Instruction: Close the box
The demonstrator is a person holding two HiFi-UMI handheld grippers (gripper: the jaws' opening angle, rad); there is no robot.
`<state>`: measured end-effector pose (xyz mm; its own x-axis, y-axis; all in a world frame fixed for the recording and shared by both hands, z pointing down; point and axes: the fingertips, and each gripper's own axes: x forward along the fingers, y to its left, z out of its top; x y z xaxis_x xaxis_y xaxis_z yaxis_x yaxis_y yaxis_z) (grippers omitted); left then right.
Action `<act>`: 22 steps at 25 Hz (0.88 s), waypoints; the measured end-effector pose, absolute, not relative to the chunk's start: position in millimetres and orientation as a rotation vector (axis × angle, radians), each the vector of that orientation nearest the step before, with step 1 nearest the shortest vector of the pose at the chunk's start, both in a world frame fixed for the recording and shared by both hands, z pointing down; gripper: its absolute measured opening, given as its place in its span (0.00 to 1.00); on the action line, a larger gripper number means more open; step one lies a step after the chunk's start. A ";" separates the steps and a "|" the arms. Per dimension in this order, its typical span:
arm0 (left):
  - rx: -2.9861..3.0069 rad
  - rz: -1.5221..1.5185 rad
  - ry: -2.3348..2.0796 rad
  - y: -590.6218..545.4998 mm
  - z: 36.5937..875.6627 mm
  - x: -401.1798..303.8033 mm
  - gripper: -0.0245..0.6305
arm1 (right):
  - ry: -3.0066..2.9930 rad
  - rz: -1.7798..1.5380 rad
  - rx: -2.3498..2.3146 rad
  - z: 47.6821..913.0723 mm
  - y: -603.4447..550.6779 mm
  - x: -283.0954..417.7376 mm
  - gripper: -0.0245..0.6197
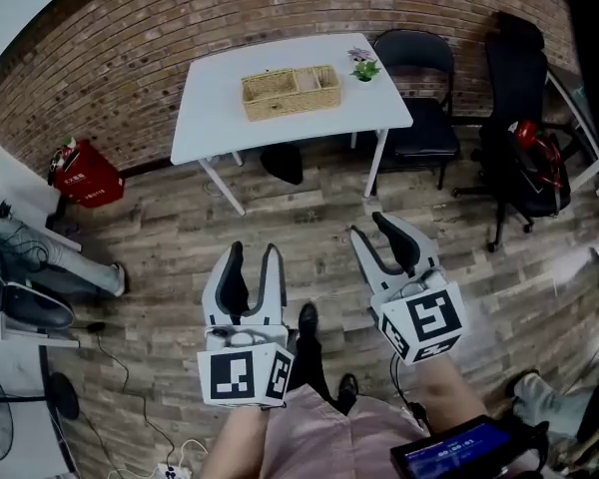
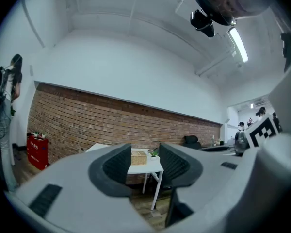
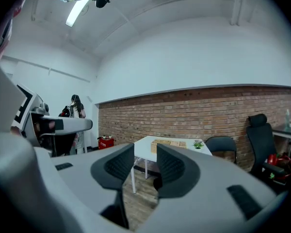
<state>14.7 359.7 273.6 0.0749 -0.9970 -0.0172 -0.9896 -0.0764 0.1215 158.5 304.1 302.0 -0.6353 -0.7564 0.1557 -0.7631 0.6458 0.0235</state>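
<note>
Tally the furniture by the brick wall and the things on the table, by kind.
Tables: 1, the white table
Chairs: 2, a folding chair and an office chair
Boxes: 1, the wicker box
Plants: 1, a potted plant
Total: 5

Bright, even light from a ceiling tube (image 2: 238,43); soft shadow under the table (image 1: 210,108); fisheye bending, dark corners around it.
</note>
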 end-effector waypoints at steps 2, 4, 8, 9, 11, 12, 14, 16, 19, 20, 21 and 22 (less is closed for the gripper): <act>2.252 -0.157 -2.067 333.4 276.6 -1.1 0.30 | -2.692 0.062 1.269 305.8 275.8 144.5 0.27; 2.246 -0.149 -2.060 307.5 280.6 -18.1 0.30 | -2.669 0.080 1.276 311.7 248.4 130.1 0.26; 2.236 -0.134 -2.064 258.7 281.3 -51.6 0.30 | -2.647 0.085 1.287 310.9 201.8 102.7 0.24; 2.240 -0.140 -2.066 246.8 278.8 -58.9 0.30 | -2.648 0.074 1.290 307.6 190.3 96.3 0.24; 2.255 -0.151 -2.063 224.9 273.3 -71.5 0.30 | -2.650 0.056 1.303 301.2 169.3 84.4 0.23; 2.265 -0.154 -2.059 215.1 270.9 -76.8 0.30 | -2.650 0.050 1.311 298.7 159.9 78.9 0.23; 2.286 -0.157 -2.051 196.8 266.3 -86.2 0.30 | -2.647 0.044 1.327 294.9 142.5 69.1 0.22; 2.304 -0.159 -2.045 179.8 261.7 -95.2 0.30 | -2.648 0.038 1.343 290.3 126.5 60.6 0.21; 2.315 -0.160 -2.036 157.1 258.4 -107.4 0.30 | -2.646 0.027 1.357 284.3 106.8 50.7 0.20; 2.317 -0.159 -2.030 151.3 258.7 -109.8 0.30 | -2.641 0.029 1.360 284.4 102.0 48.9 0.20; 2.320 -0.157 -2.022 146.3 259.7 -111.2 0.30 | -2.635 0.033 1.362 285.1 97.8 48.0 0.20; 2.323 -0.153 -2.014 141.7 260.9 -111.8 0.30 | -2.629 0.037 1.364 286.0 93.8 47.5 0.20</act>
